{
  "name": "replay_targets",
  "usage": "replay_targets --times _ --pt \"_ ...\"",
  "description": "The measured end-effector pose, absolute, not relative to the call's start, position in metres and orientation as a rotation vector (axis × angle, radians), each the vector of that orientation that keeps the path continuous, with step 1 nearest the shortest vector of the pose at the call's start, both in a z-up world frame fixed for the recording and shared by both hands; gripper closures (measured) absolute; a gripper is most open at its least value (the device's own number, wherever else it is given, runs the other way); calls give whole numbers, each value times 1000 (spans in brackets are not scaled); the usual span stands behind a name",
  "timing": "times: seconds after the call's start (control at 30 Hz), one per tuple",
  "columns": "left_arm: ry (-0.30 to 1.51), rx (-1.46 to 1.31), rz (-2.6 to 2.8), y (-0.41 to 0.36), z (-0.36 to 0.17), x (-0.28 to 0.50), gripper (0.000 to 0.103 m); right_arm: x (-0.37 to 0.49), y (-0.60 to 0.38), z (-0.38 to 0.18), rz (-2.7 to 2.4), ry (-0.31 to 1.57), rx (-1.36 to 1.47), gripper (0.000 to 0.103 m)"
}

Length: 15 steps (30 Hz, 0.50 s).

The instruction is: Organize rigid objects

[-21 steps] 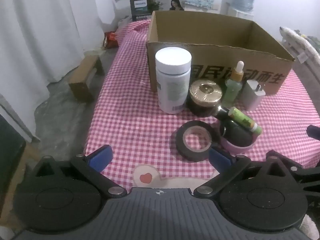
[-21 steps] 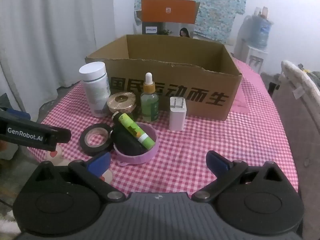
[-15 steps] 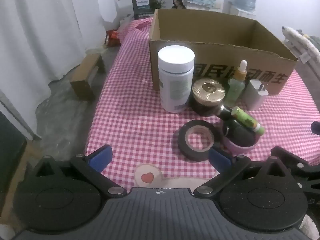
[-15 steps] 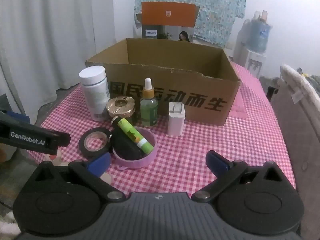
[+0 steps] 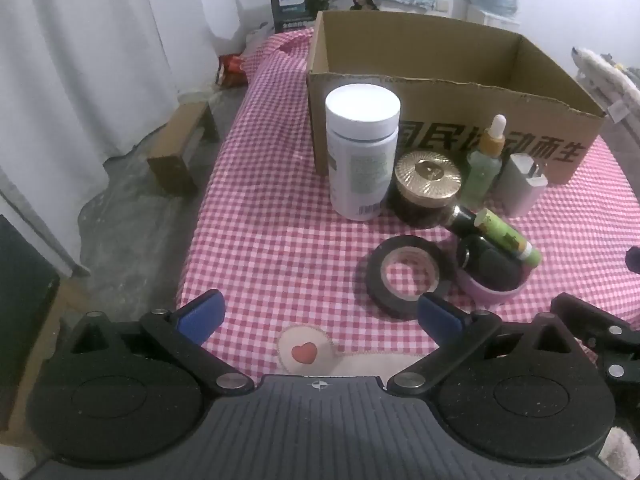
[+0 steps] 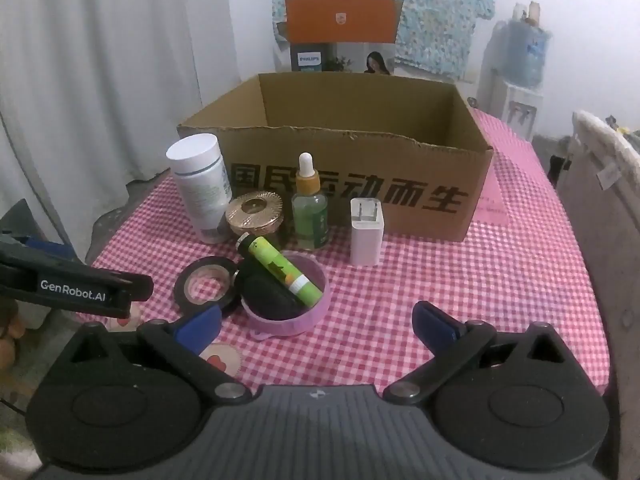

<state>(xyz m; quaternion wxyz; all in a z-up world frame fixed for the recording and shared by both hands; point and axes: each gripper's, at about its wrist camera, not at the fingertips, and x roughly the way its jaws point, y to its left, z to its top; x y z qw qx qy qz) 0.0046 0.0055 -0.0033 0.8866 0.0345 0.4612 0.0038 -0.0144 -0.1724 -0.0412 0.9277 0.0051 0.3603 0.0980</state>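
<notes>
Left gripper (image 5: 318,316) is hovering w/ fingers spread wide, nothing btwn them. On the checked surface (image 5: 280,248), l to r: white bottle (image 6: 200,188), gold-lid jar (image 6: 255,212), dropper bottle (image 6: 310,208), charger (image 6: 367,232), all standing just in front of the cardboard box (image 6: 400,168). Nearer: tape roll (image 6: 206,286) touching the pink bowl (image 6: 288,320) holding a green tube (image 6: 284,272). Right gripper (image 6: 316,326) is also hanging wide open, empty.

Tablecloth (image 6: 460,292): pink-white check. Box (image 6: 360,184): brown, black lettering. Bottle (image 6: 200,188): white. Tape roll (image 6: 206,286): black. Bowl (image 6: 288,320), 3 o'clock of tape: lilac.
</notes>
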Motion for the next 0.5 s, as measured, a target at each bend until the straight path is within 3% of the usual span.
replay_targets --times 0.5 --pt "964 88 18 7 -5 6 0 -13 -170 -41 204 743 17 0"
